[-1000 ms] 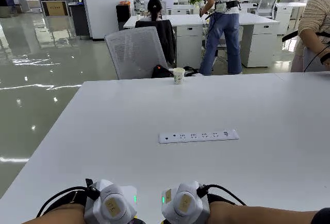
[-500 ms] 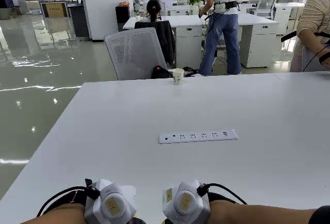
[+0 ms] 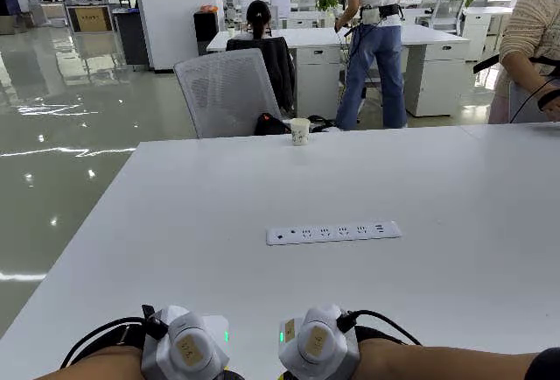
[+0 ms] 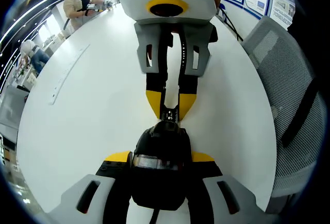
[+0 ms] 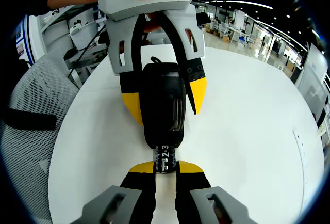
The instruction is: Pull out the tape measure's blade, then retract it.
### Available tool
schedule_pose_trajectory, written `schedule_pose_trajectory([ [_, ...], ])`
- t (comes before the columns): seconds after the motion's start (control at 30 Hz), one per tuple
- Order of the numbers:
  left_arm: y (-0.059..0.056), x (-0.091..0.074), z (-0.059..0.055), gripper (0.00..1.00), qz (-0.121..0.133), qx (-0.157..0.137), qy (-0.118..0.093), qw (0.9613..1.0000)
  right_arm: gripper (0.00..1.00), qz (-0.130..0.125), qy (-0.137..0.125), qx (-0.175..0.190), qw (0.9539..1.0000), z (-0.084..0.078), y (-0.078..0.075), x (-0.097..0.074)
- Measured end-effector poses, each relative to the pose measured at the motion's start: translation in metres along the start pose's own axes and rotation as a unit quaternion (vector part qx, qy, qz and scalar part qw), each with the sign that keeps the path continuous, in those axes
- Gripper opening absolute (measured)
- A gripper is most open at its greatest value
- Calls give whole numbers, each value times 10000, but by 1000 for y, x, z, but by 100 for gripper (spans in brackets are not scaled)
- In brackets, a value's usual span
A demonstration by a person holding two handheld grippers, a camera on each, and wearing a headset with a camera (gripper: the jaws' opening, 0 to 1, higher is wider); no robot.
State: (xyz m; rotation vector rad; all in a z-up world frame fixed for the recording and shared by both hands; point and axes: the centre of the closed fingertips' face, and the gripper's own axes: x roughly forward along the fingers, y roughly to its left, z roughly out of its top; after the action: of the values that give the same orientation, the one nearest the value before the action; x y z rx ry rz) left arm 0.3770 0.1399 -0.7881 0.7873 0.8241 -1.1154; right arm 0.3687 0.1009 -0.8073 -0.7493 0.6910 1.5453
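Right gripper view: my right gripper [image 5: 166,168] is clenched on the dark numbered metal blade [image 5: 165,155], barely out of the black plastic tape measure case [image 5: 161,100]. My left gripper [image 4: 161,157] grasps that case over the white table [image 3: 350,179]. A weak pinch could let the blade snap back.

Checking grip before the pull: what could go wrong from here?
1. The right gripper pinches only the short bit of blade that is out, so it may slip off once the pull starts.
2. The left gripper holds the case by its sides, so a hard pull may drag it free.
3. If the blade is released early, it could snap back.
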Motion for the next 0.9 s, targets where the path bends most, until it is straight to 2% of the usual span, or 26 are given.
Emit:
schedule_pose_trajectory([
  [0.9, 0, 0, 0, 36, 13, -9, 13, 10000, 11, -29, 92, 121, 9999, -11, 0, -8],
])
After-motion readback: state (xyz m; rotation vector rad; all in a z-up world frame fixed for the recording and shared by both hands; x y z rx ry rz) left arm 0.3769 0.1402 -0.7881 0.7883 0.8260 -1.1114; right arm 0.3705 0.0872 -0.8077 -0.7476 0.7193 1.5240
